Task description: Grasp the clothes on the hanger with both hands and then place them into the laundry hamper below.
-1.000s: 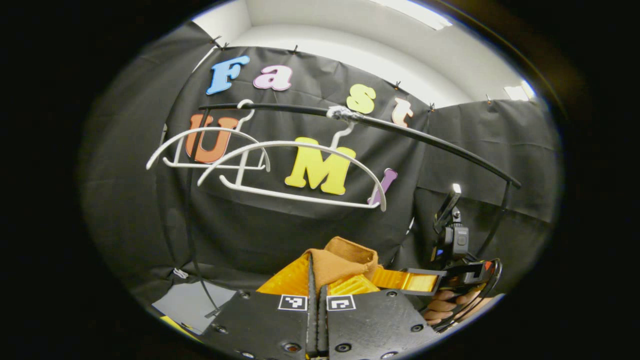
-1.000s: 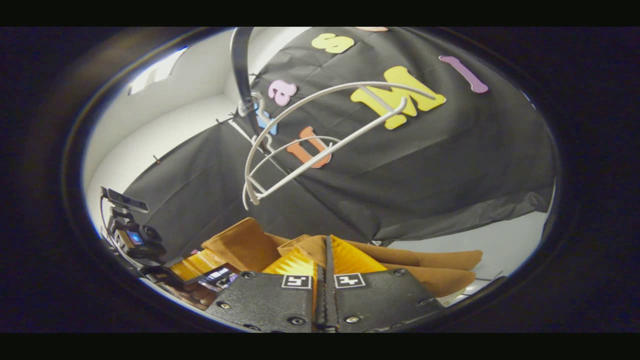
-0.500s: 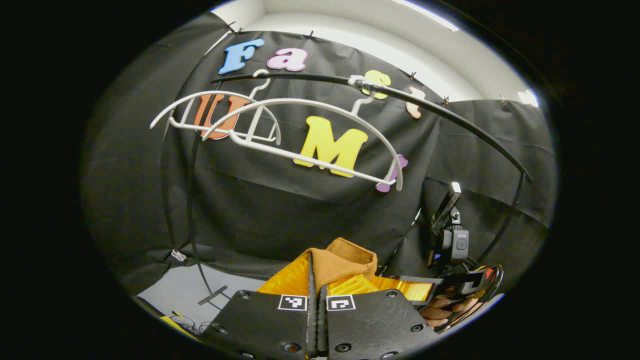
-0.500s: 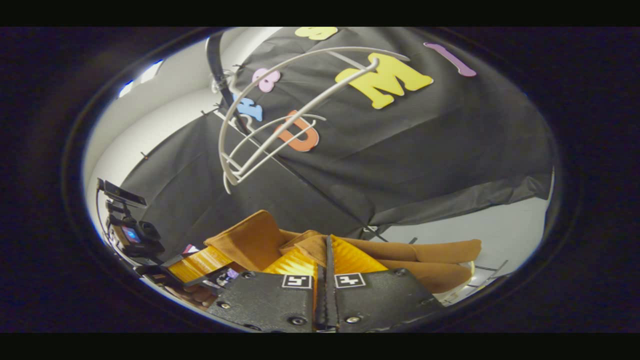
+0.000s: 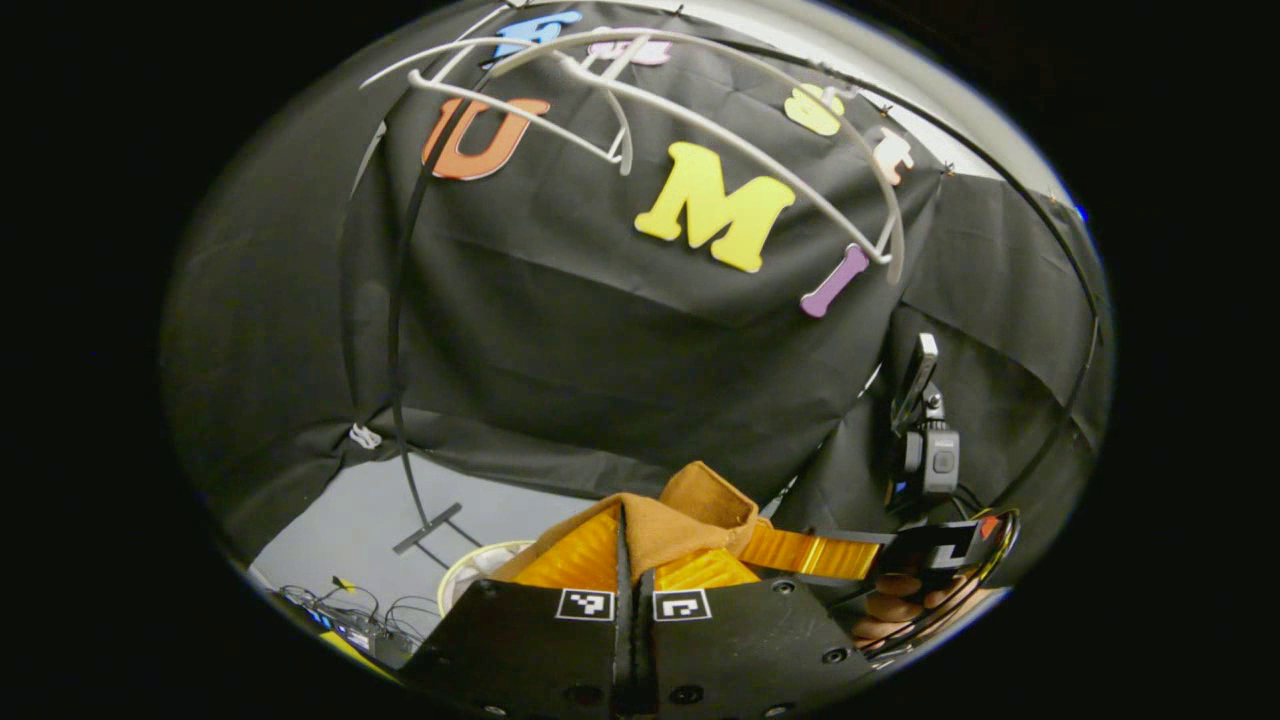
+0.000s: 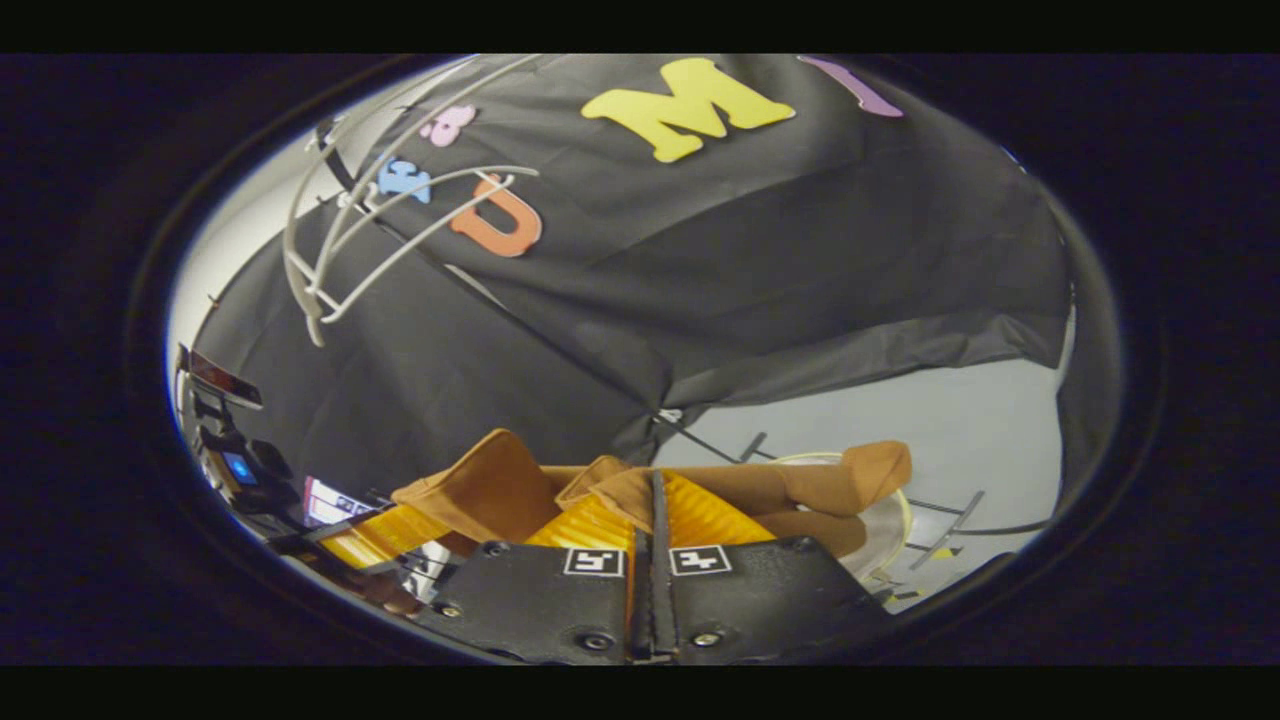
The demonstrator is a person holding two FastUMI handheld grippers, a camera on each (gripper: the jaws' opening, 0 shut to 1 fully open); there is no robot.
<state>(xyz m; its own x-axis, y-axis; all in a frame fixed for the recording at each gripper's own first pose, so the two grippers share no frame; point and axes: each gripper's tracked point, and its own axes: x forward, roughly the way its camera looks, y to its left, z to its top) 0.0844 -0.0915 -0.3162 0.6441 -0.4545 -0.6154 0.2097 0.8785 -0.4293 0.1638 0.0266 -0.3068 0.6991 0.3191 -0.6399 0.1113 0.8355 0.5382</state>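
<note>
The laundry hamper's [image 6: 905,515] pale rim lies below and beyond my jaws, likely under the brown garment [image 6: 800,490]. It spans sideways between my left gripper [image 5: 628,520] and right gripper [image 6: 652,500], both clamped on it.

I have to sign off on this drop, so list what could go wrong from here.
1. The brown garment trails sideways past the hamper rim; a sleeve may end up draped outside.
2. Each hand-held gripper, left and right, pinches just a small fold, which may slip.
3. The white hangers sit bare on the rail above; lifting could snag them.
</note>
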